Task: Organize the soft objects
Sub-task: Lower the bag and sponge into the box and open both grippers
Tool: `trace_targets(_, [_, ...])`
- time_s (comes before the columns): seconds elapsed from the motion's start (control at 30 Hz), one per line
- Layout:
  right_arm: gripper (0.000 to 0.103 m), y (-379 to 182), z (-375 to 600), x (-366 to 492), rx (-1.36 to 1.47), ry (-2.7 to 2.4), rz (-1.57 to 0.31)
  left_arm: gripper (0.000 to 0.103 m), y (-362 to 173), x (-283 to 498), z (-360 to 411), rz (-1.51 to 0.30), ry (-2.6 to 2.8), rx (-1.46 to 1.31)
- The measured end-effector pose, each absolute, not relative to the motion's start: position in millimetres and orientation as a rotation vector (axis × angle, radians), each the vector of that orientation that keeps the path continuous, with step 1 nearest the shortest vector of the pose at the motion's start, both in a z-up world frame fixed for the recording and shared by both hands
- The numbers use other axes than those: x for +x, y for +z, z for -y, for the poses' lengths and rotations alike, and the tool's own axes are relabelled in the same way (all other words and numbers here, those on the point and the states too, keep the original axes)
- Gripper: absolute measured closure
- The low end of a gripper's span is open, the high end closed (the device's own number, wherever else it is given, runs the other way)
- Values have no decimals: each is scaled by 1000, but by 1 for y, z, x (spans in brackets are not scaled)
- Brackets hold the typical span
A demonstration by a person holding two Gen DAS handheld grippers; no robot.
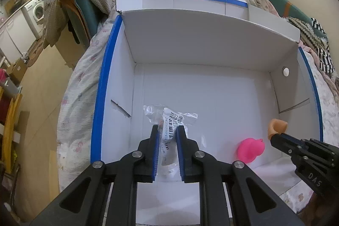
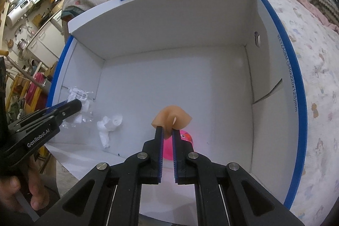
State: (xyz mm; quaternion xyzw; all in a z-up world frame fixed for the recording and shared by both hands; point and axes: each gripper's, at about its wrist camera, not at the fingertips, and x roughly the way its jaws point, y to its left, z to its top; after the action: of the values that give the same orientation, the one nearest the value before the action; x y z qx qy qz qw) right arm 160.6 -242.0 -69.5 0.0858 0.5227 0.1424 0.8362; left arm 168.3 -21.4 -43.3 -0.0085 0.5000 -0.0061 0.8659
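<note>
My left hand-held gripper (image 1: 167,130) squeezes a clear plastic bag (image 1: 169,120), my right hand-held gripper (image 2: 167,130) pinches a tan soft toy (image 2: 171,119) over the white box (image 2: 273,69); a pink toy (image 1: 251,149) sits below

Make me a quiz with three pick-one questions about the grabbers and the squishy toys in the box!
1. Where does the pink toy sit?
A. on the floor of the white box
B. on the bed cover
C. in the left gripper

2. What colour is the soft piece in the right gripper?
A. green
B. peach
C. black

3. What is the left gripper doing?
A. hanging open with nothing in it
B. pinching the pink toy
C. pinching a clear plastic packet

Answers:
1 A, it rests on the box floor.
2 B, it is peach.
3 C, the labelled packet sits between its fingers.
</note>
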Motion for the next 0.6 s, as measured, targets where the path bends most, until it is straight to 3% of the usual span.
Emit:
trace_targets(0.3, [90, -62, 242, 159, 191, 313, -1080, 82, -40, 163, 21, -1042, -4, 1])
trace_targets(0.4, [86, -60, 243, 158, 197, 315, -1070, 71, -37, 161, 23, -1026, -6, 16])
trace_targets(0.43, [84, -59, 243, 158, 196, 314, -1067, 63, -35, 160, 23, -1020, -3, 17])
trace_targets(0.5, [72, -57, 242, 158, 199, 313, -1060, 50, -32, 159, 22, -1002, 9, 15])
trace_targets(0.57, [34, -55, 243, 158, 207, 310, -1048, 37, -28, 159, 20, -985, 24, 12])
trace_targets(0.6, [28, -53, 244, 157, 212, 305, -1035, 37, -26, 158, 19, -978, 29, 8])
